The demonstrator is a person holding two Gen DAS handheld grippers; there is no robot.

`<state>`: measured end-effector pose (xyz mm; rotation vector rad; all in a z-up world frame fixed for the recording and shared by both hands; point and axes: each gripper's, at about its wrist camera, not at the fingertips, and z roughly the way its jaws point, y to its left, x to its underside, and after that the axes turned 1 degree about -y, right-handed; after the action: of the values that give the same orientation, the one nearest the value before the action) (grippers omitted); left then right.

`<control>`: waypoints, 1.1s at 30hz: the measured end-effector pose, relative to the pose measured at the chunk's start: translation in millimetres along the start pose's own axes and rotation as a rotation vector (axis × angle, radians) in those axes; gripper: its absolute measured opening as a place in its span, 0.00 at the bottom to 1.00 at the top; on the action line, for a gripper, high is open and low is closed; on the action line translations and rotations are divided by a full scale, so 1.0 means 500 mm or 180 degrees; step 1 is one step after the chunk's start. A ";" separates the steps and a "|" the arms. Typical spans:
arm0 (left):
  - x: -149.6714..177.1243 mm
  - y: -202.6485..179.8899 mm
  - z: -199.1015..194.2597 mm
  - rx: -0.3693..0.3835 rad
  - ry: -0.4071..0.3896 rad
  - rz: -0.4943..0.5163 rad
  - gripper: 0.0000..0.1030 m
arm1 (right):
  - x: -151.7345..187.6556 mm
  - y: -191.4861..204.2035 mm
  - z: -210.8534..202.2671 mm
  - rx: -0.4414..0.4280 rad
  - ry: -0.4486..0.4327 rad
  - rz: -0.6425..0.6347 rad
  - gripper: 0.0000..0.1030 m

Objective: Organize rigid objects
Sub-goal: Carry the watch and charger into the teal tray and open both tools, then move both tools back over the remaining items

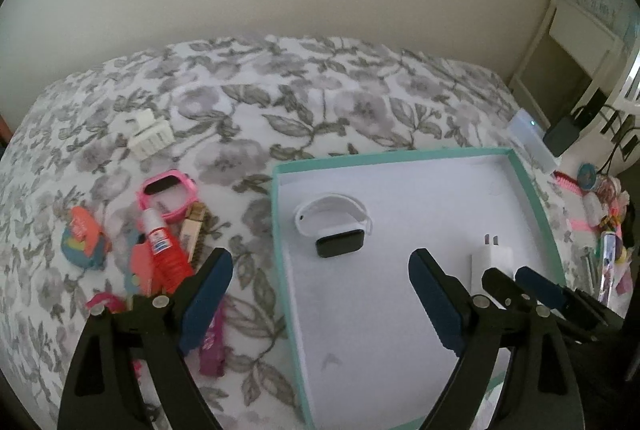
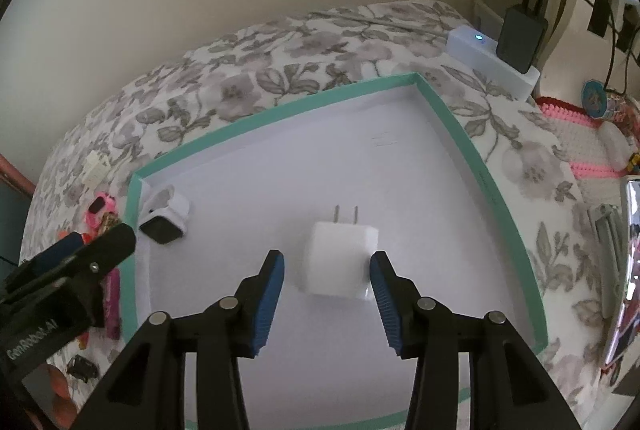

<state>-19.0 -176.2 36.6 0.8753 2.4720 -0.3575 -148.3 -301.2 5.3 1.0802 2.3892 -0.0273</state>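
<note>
Bed (image 1: 320, 85), floral cover, holds everything. Tray (image 1: 532, 189), teal-rimmed, lies at 3 o'clock of the loose pile (image 1: 168, 250) in the left view. Inside the tray: watch (image 1: 334, 226) near the 9 o'clock wall, charger (image 2: 340, 262) near centre, prongs toward 12.

Left gripper (image 1: 320, 290) is seen wide open, nothing between the jaws, above the tray's 9 o'clock edge. Right gripper (image 2: 327, 294) is half-open; the charger sits between the pads, apparently unpressed.

Step judged: the charger is placed, release under way. Next, an item from the pile is to be fetched; an approach toward 9 o'clock is called for.
</note>
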 end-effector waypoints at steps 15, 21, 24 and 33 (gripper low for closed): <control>0.074 0.112 -0.087 -0.0221 -0.0296 -0.0388 0.97 | 0.051 0.054 -0.055 0.0132 -0.0145 -0.0286 0.86; 0.093 0.154 -0.107 -0.0378 -0.0333 -0.0515 0.97 | 0.071 0.080 -0.071 0.0143 -0.0238 -0.0431 1.00; 0.102 0.181 -0.121 -0.0362 -0.0342 -0.0635 0.97 | 0.082 0.093 -0.079 0.0070 -0.0267 -0.0460 1.00; 0.111 0.264 -0.160 -0.0382 -0.0436 -0.0909 0.97 | 0.075 0.127 -0.132 -0.0127 -0.0600 -0.0326 1.00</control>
<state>-0.1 -15.3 64.4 0.4340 2.4623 -0.3488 -153.4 -217.2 57.4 0.8950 2.2628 -0.1118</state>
